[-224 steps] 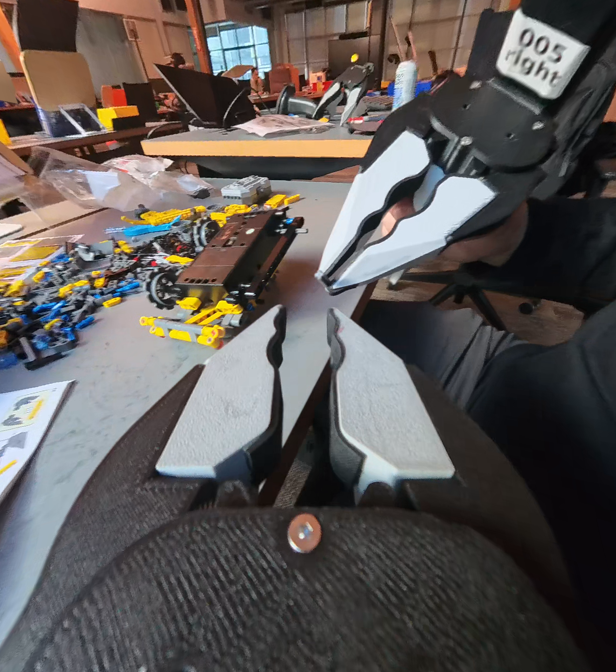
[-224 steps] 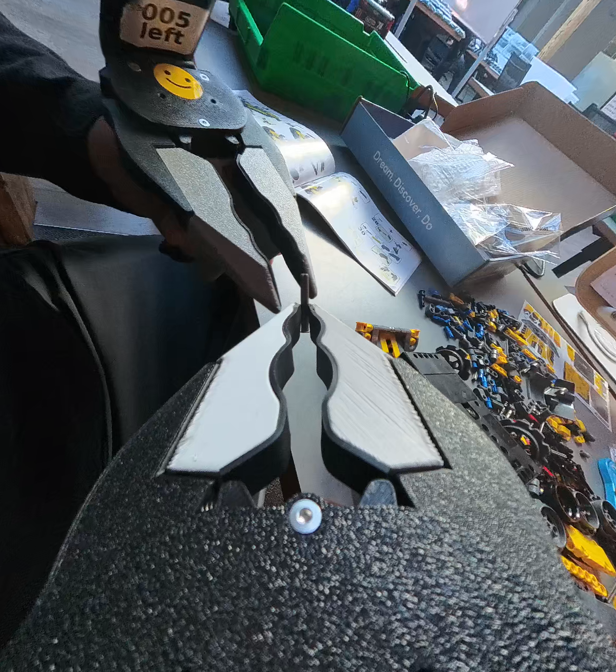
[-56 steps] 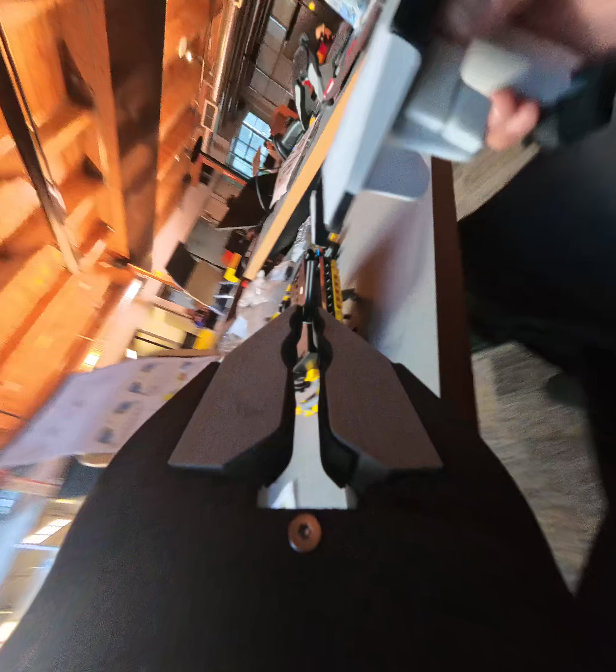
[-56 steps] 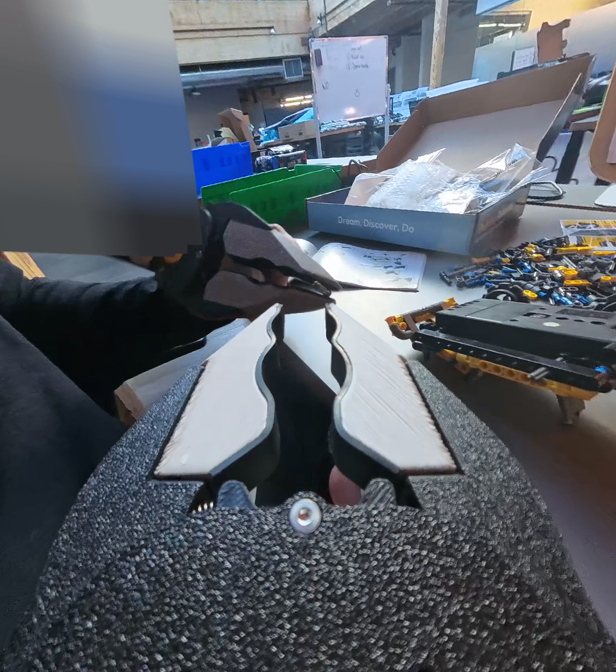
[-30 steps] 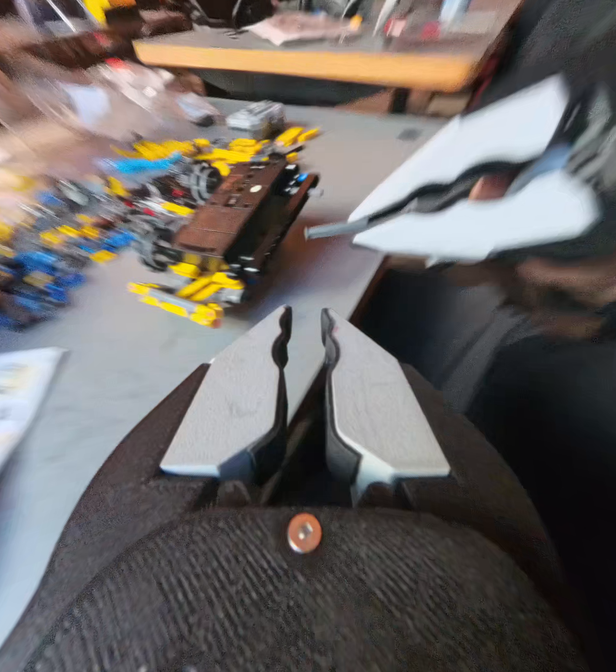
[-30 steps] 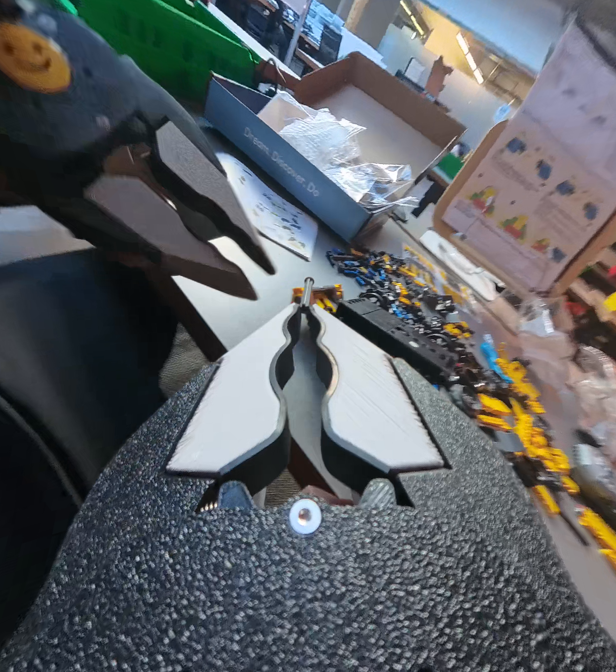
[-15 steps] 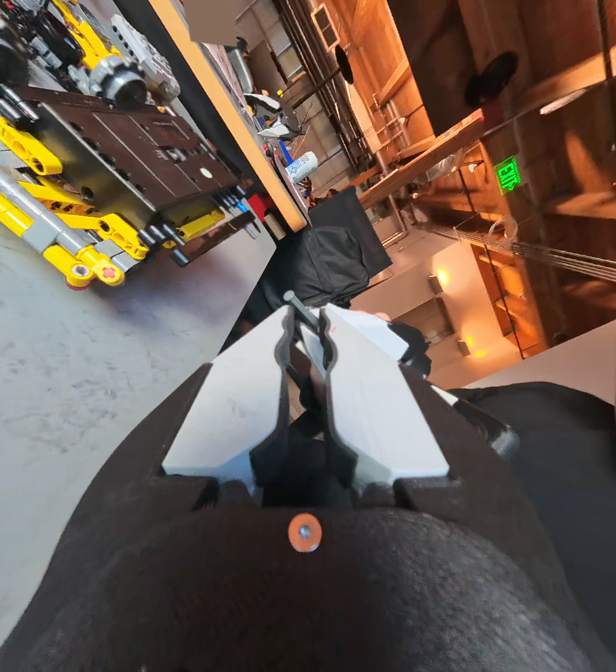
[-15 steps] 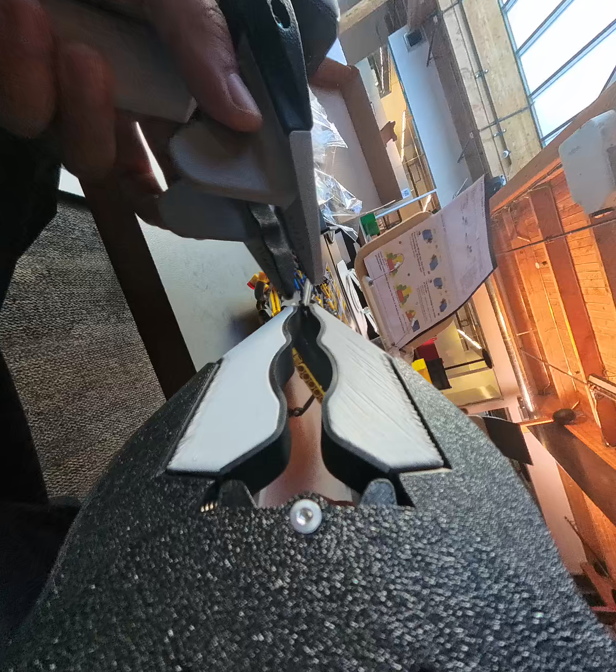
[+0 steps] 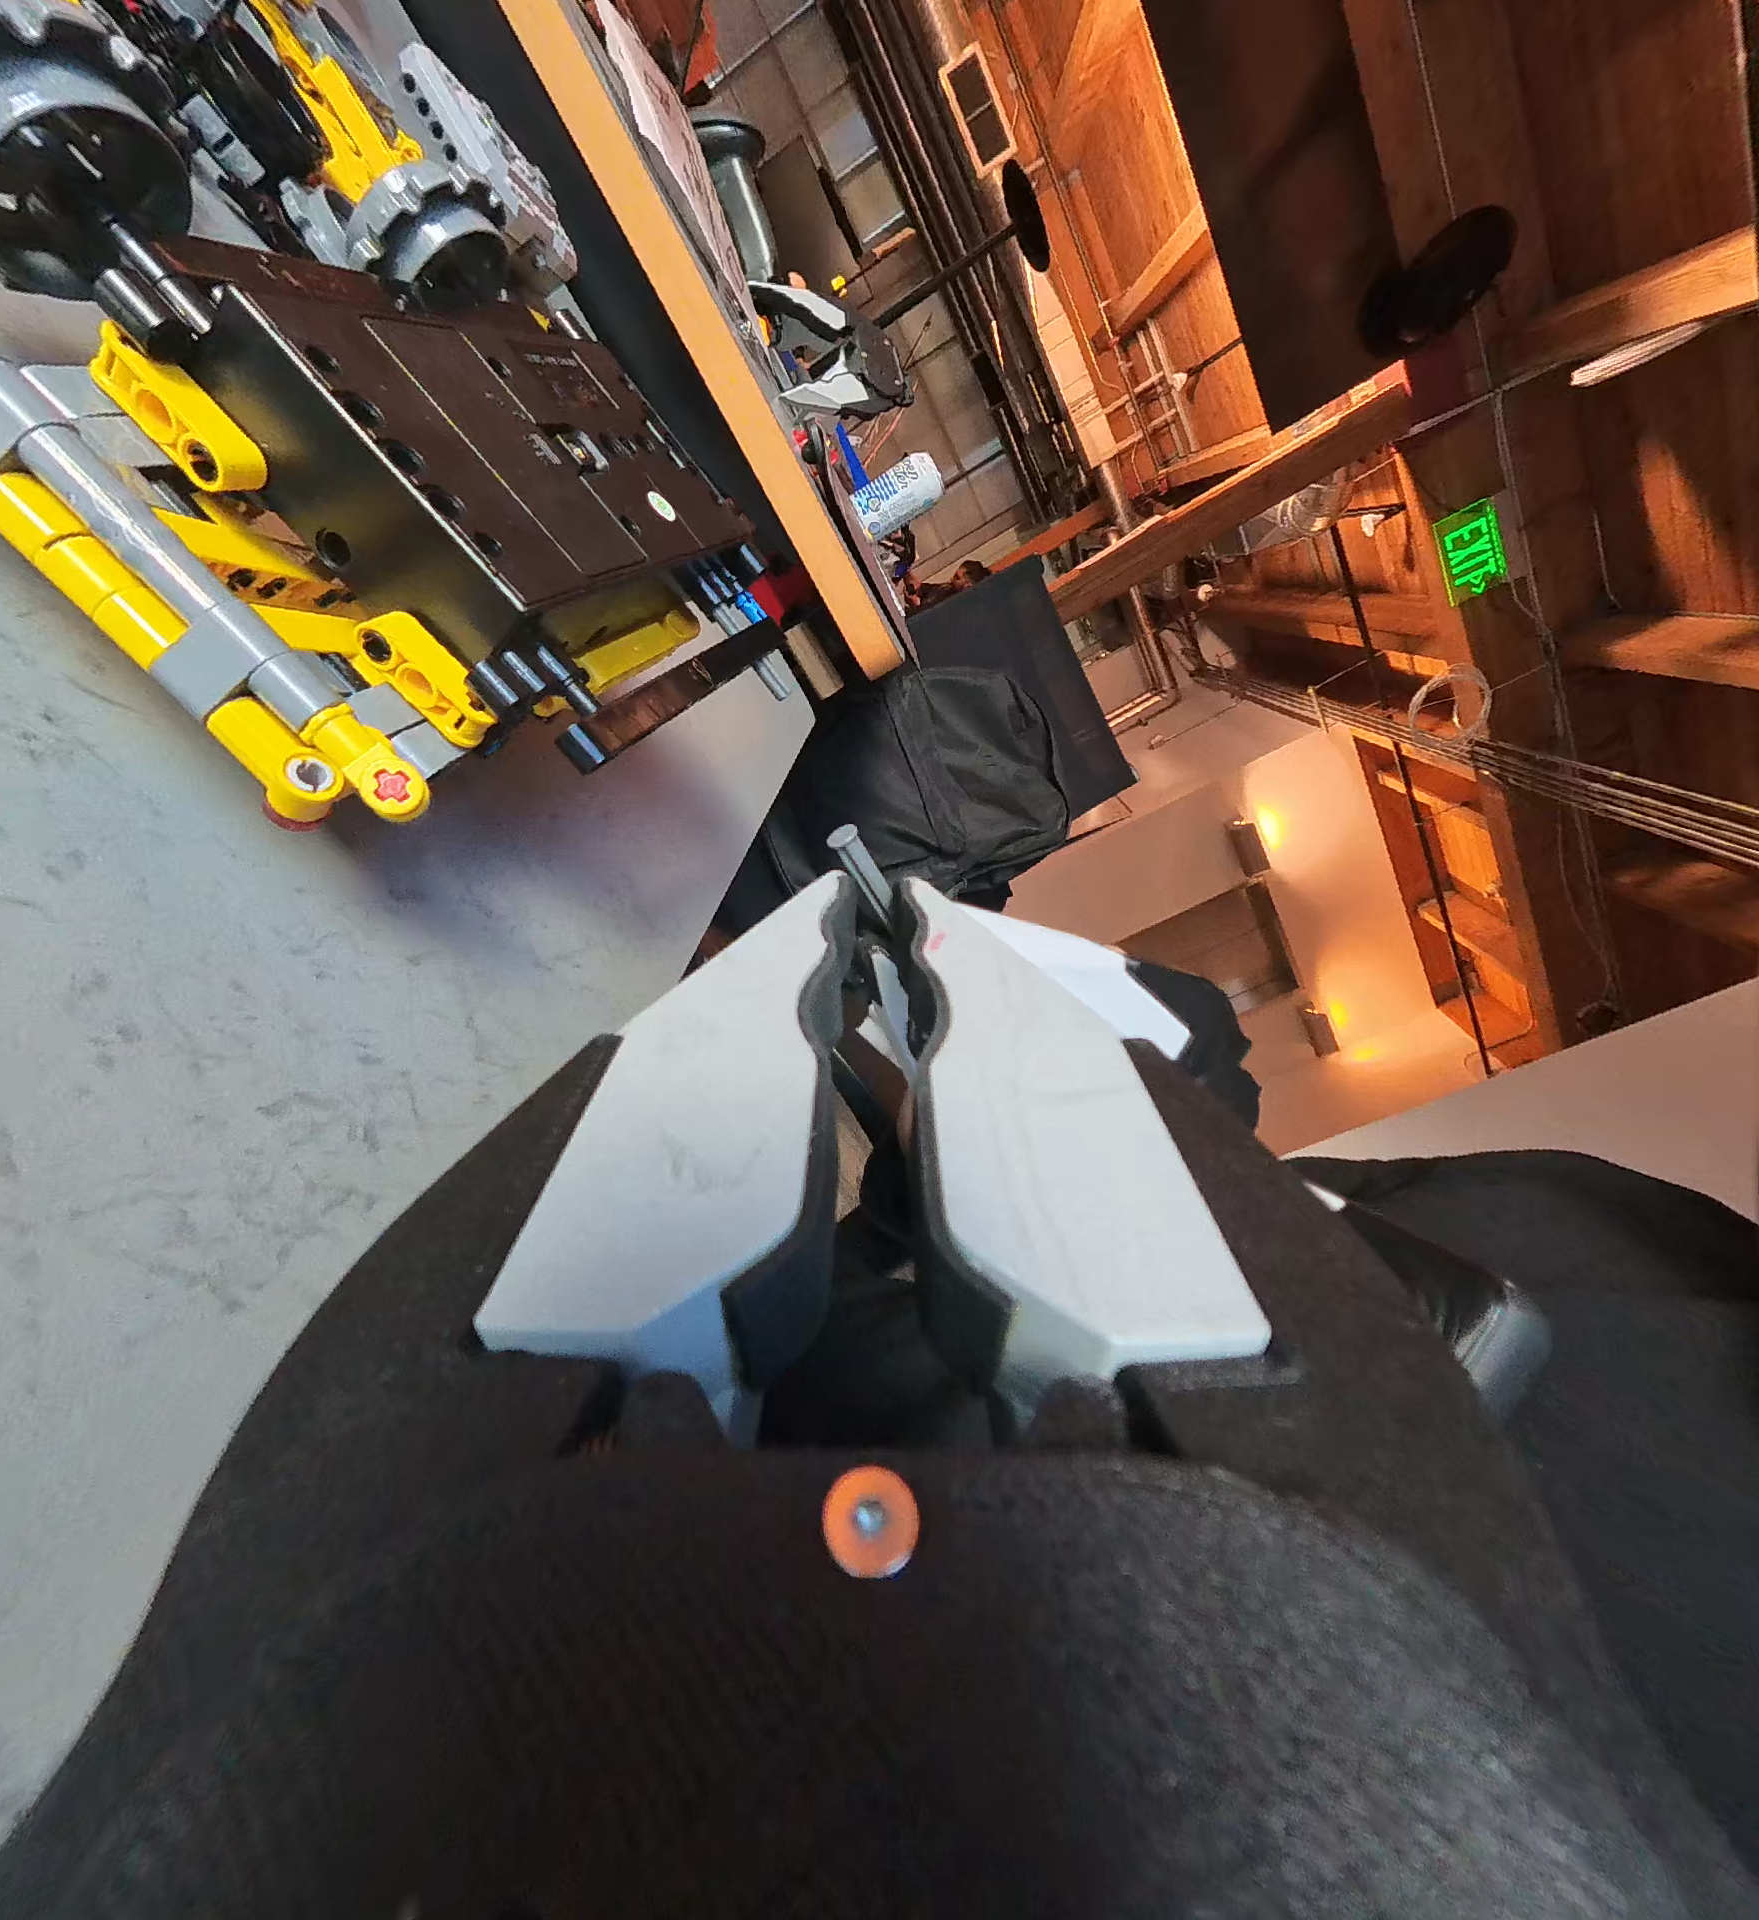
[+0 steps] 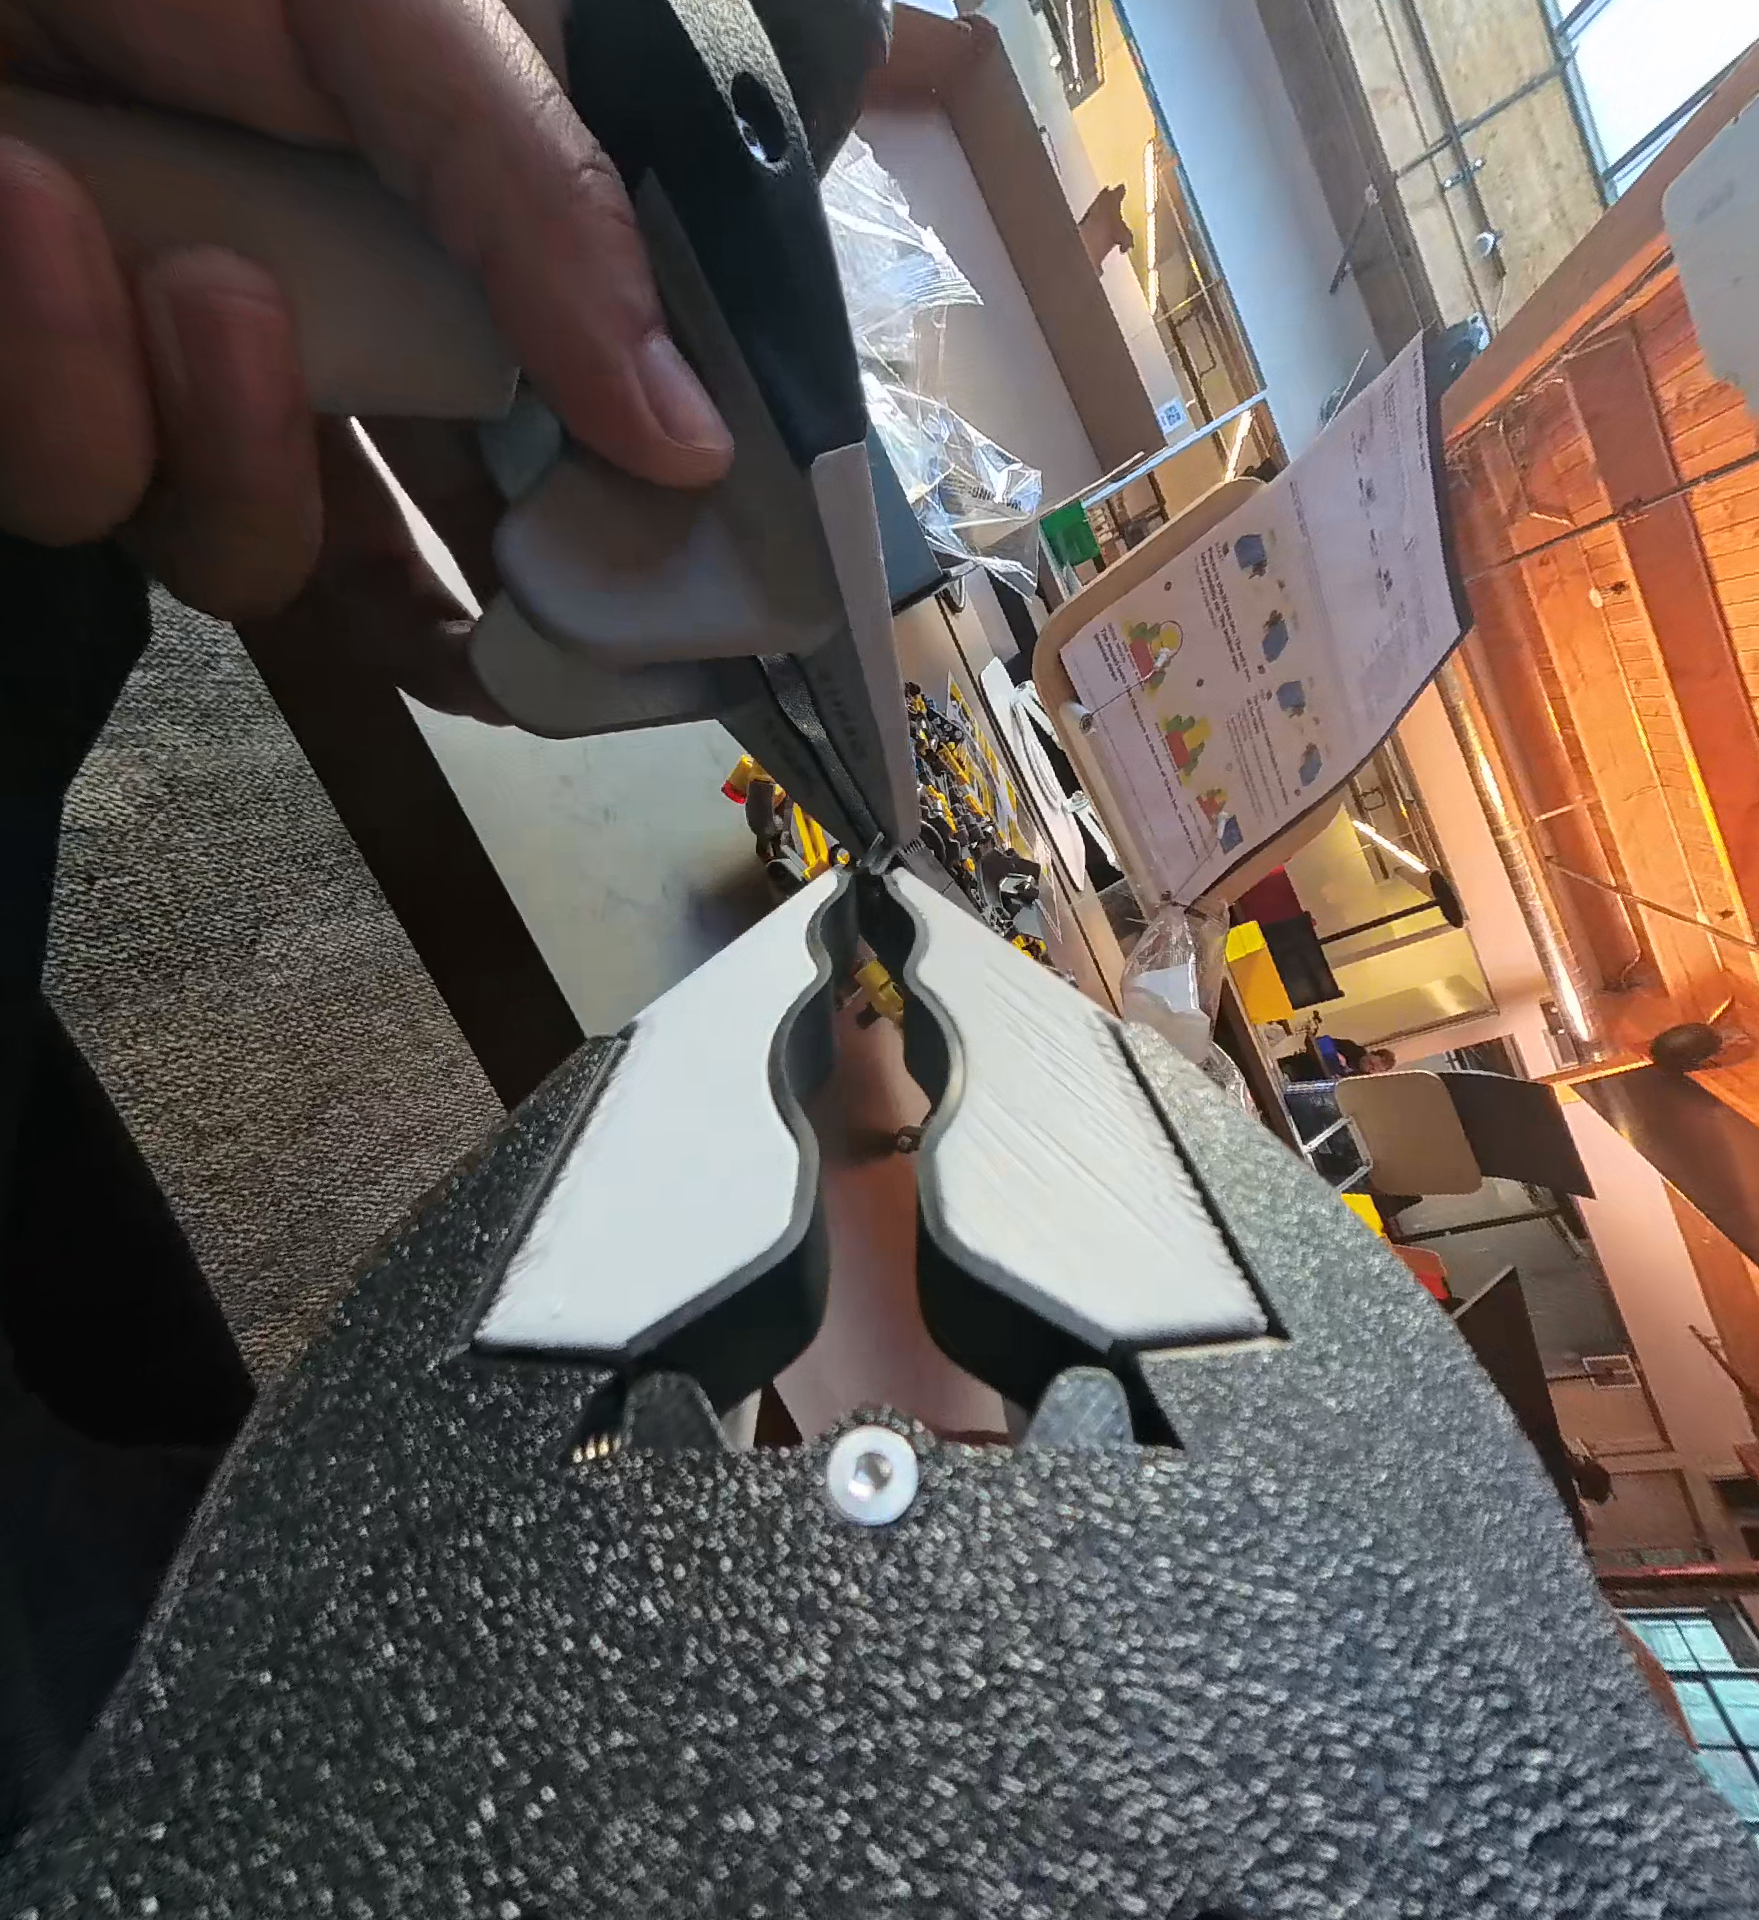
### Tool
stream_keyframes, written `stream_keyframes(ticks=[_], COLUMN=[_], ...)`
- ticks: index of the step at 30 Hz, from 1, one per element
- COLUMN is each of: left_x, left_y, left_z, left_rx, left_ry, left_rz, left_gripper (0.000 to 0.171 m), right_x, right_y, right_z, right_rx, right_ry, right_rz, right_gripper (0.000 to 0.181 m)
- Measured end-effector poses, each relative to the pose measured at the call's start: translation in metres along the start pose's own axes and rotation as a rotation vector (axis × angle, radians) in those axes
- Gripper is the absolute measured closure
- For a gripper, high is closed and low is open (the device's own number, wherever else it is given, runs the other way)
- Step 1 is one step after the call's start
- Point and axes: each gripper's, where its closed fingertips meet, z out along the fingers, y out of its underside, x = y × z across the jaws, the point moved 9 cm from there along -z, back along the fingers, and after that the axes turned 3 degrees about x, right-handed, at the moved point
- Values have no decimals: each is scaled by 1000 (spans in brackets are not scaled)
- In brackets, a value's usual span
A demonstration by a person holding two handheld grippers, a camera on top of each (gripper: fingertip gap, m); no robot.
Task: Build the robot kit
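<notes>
You are pinching the thin grey axle (image 9: 847,854) in the left gripper (image 9: 870,899), jaws clamped on its shaft just off the table (image 9: 179,1039) edge, near the black-and-yellow brick chassis (image 9: 418,457). A second ago it was sticking out of the right gripper (image 10: 867,888) with the left apart and open; now the two are meeting tip to tip. The axle is showing only as a sliver in the right wrist view, so whether the right jaws are gripping it cannot be told.
</notes>
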Motion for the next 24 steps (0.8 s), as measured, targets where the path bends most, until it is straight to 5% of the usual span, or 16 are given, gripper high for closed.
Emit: stream_keyframes(ticks=[13, 19, 22, 24], left_x=[-4, -5, -4, -3], left_y=[-2, -4, -3, -1], left_z=[-5, -14, -11, -10], left_rx=[28, 85, 87, 96], left_ry=[-14, -27, -16, -7], left_rz=[19, 8, -10, -25], left_gripper=[171, 171, 171, 171], right_x=[-7, 8, 16, 22], right_y=[-4, 22, 26, 23], right_z=[-1, -2, 4, 6], right_rx=[51, 52, 80, 113], right_ry=[-56, -205, -315, -333], right_rz=[34, 433, 622, 670], right_gripper=[181, 181, 134, 128])
